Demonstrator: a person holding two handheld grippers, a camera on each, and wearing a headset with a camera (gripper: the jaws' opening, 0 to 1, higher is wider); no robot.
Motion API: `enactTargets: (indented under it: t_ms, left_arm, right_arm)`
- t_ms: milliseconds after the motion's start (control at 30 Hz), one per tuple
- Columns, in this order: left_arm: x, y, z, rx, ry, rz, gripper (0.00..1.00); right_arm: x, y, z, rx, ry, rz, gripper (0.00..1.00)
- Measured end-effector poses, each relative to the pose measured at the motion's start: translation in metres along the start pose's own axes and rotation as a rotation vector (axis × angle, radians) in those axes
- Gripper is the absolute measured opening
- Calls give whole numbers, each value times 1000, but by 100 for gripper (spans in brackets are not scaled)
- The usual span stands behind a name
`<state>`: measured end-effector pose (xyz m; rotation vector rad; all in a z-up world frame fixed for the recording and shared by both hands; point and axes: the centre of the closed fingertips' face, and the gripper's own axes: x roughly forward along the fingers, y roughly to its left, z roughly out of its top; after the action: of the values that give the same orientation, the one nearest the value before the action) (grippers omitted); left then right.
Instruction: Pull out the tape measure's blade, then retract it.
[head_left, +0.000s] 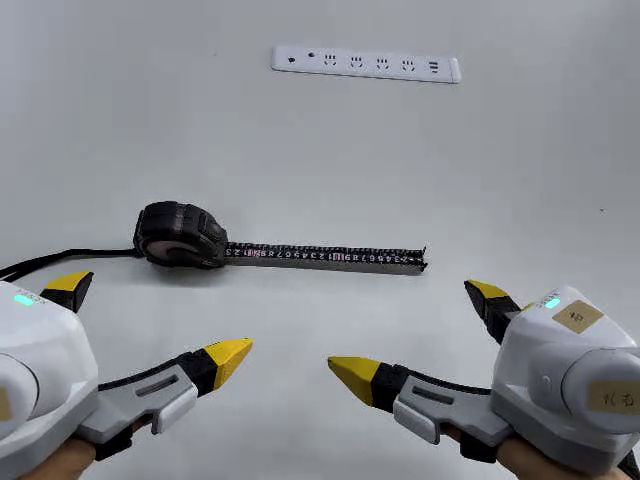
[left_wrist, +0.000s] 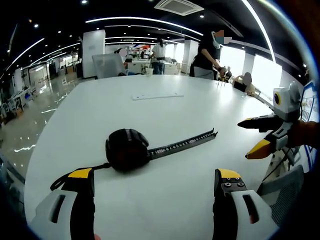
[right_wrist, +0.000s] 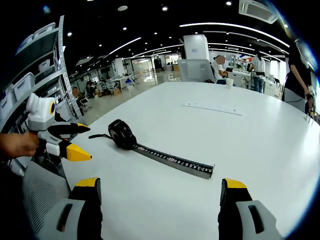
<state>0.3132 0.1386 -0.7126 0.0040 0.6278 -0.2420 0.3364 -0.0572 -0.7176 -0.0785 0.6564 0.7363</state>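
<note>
Black on white: looking down at the tape measure (head_left: 180, 236) lying on the tabletop (head_left: 330, 150), left of centre in the head view. Seeing its blade (head_left: 325, 257) drawn out flat toward the right, hook end just right of centre. Seeing a black strap (head_left: 60, 262) trailing from the case to the left edge. Holding the left gripper (head_left: 152, 317) at lower left and the right gripper (head_left: 412, 328) at lower right, both apart from the tape measure, touching nothing. Showing yellow-tipped fingers (head_left: 228, 357) spread wide apart on both. Noting a white power strip (head_left: 366, 63) at upper centre.
</note>
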Motion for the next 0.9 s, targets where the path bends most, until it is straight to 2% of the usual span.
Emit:
enactTargets:
  t_ms: [200, 433, 600, 900]
  left_arm:
    - [1, 0, 4, 3, 5, 8, 98]
    - [5, 4, 5, -4, 5, 35, 99]
    - [10, 5, 3, -26, 14, 37, 99]
    - [21, 14, 3, -45, 7, 71, 99]
  right_arm:
    - [1, 0, 2, -5, -2, 1, 99]
    - [3, -1, 1, -17, 6, 13, 99]
    - [5, -4, 0, -35, 16, 24, 99]
    - [10, -6, -6, -69, 41, 60, 97]
